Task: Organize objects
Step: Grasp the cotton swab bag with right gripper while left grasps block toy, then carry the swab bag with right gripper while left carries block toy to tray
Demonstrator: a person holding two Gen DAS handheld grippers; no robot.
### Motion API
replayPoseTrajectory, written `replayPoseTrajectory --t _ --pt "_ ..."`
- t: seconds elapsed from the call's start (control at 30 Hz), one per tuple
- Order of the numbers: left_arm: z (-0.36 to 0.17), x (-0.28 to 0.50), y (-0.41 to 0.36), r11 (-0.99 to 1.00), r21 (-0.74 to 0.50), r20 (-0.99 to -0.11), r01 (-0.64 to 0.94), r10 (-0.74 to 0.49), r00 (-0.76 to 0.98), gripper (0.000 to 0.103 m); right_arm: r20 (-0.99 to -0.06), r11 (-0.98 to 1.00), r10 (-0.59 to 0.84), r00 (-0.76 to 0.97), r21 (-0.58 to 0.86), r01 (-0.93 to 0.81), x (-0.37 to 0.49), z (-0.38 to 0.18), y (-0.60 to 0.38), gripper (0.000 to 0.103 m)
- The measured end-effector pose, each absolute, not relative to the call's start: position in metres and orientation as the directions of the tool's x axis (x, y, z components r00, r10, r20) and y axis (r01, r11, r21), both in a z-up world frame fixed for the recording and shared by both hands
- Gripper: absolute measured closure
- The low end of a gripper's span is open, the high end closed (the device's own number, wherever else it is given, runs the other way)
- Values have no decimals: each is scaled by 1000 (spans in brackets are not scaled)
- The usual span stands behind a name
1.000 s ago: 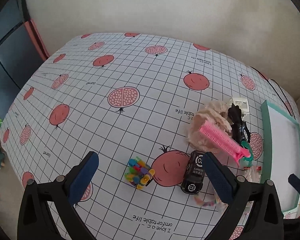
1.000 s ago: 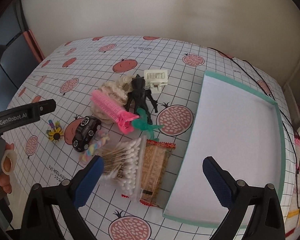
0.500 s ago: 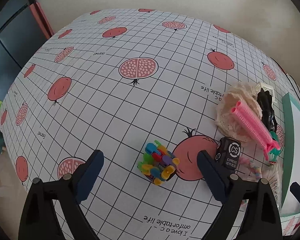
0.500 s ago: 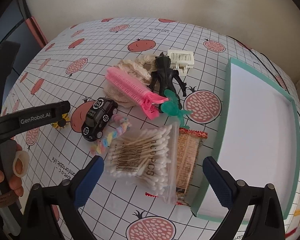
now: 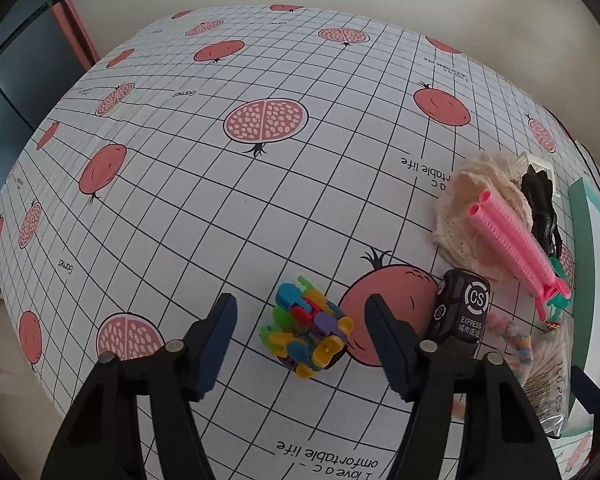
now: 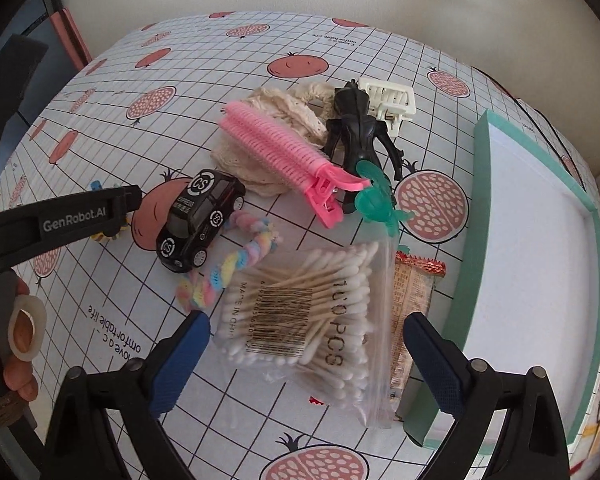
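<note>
My left gripper (image 5: 300, 312) is open with its jaws on either side of a small multicolored block toy (image 5: 308, 332) on the tablecloth, not touching it. My right gripper (image 6: 306, 330) is open, straddling a clear bag of cotton swabs (image 6: 300, 312). A green-rimmed white tray (image 6: 536, 248) lies to the right. A black toy car (image 6: 198, 216), a pink hair roller clip (image 6: 284, 156), a black figure (image 6: 356, 128), a pastel twisted rope (image 6: 228, 268) and a snack packet (image 6: 412, 312) lie in a cluster.
A cream lace cloth (image 6: 280, 120), a white claw clip (image 6: 388, 100) and a green toy (image 6: 376, 200) sit in the same cluster. The left gripper's finger (image 6: 60, 220) crosses the right wrist view. The table's left edge (image 5: 4, 240) drops off.
Both grippers have moved down and forward. The left jaws have narrowed around the block toy. The right gripper has come down over the cotton swab bag.
</note>
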State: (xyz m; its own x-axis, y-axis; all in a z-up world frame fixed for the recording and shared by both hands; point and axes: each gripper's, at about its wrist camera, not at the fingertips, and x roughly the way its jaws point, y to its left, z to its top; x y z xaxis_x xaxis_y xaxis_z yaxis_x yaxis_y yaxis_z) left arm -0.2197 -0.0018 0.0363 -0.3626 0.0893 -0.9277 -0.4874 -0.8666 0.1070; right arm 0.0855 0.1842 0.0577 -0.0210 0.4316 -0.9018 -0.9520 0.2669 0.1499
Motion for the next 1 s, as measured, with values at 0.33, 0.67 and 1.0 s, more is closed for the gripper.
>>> replayPoseTrajectory --t 0.33,0.67,1.0 --pt "31 -219 -2 -858 84 -936 -507 106 -334 58 -901 253 434 -6 129 -959 79 62 186 34" --pt "37 -215 -2 -850 96 -931 -518 107 -348 58 -891 285 452 -40 187 -940 93 70 178 38" --pt "61 -203 -5 -860 72 -903 -505 159 -399 59 -832 312 552 -64 276 -909 119 96 152 38"
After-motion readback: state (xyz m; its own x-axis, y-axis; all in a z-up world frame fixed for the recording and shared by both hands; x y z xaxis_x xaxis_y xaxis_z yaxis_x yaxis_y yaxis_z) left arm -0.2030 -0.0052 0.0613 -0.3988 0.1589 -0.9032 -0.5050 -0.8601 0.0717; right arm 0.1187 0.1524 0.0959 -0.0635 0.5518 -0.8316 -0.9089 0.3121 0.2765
